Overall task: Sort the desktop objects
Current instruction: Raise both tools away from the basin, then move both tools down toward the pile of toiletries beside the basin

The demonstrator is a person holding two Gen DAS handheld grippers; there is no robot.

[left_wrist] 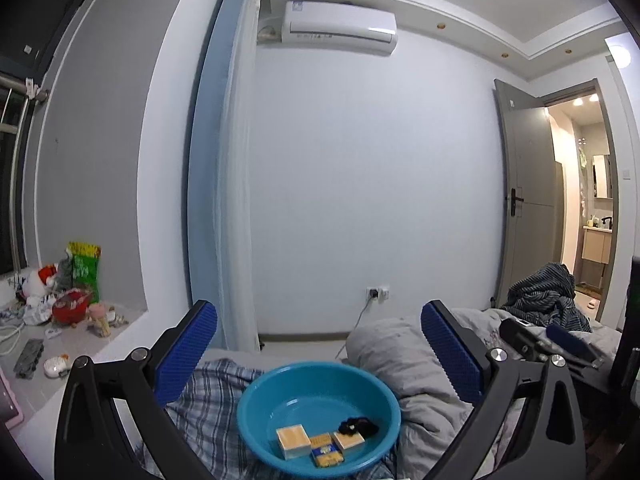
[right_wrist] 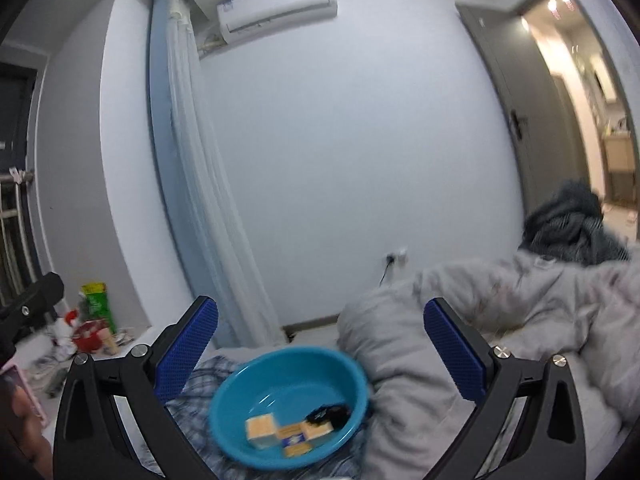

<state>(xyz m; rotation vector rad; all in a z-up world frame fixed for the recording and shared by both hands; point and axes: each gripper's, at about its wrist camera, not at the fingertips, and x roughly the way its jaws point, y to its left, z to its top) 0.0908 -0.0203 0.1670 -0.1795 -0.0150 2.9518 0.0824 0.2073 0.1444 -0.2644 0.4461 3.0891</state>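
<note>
Two grippers, left (left_wrist: 319, 354) and right (right_wrist: 321, 346), are held wide apart with nothing gripped. Three small boxes (left_wrist: 293, 441) and a black item (left_wrist: 358, 426) are seen inside the blue basin (left_wrist: 256, 396), set on the bed near both grippers.

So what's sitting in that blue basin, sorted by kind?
Small yellowish boxes: 2
Blue-and-yellow packet: 1
Black item, too small to identify: 1
Total in the basin: 4
</note>
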